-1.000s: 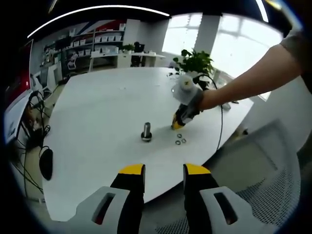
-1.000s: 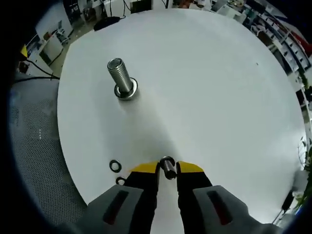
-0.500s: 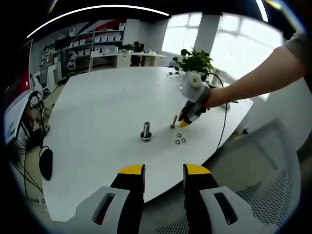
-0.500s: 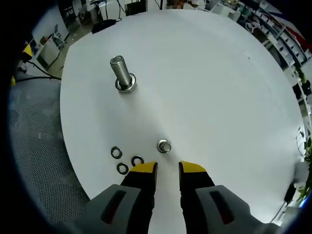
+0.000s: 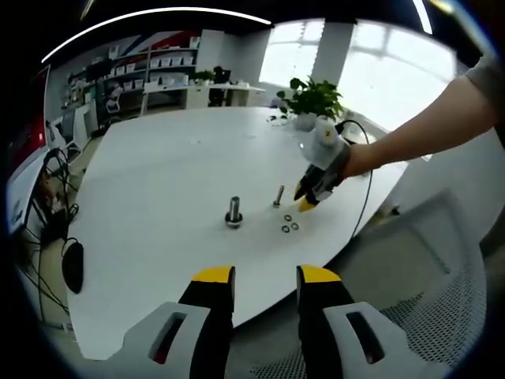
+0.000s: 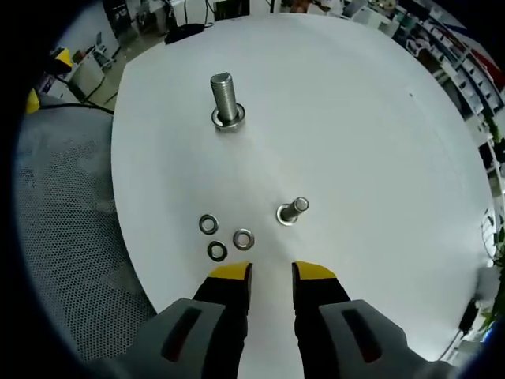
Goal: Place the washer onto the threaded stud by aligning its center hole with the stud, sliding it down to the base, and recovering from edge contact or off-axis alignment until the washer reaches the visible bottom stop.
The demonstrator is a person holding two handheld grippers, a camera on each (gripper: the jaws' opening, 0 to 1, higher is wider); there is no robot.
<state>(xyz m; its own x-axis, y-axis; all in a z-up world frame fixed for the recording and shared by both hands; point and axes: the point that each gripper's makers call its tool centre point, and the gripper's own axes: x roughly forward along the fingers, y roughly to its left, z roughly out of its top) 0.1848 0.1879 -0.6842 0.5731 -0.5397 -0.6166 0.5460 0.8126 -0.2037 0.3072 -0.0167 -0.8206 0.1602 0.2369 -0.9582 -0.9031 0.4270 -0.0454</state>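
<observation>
While right gripper (image 6: pixel 264 272) hovers over white desk (image 6: pixel 379 142), jaws spread, nothing between them, three washers (image 6: pixel 223 237) lie flat just ahead-left of its tips, clustered, none on stud. Small threaded stud (image 6: pixel 292 211) stands upright just ahead-right. Larger bolt (image 6: pixel 225 100) upright farther ahead. Left gripper (image 5: pixel 265 276) held off desk edge, jaws apart, empty, well short of washers.

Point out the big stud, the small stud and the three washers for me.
Big stud (image 6: pixel 224 95), right gripper view, on its threaded shaft.
Small stud (image 6: pixel 293 210), right gripper view, on its shaft.
Washers (image 6: pixel 243 238), right gripper view, on the ring nearest the small stud.
</observation>
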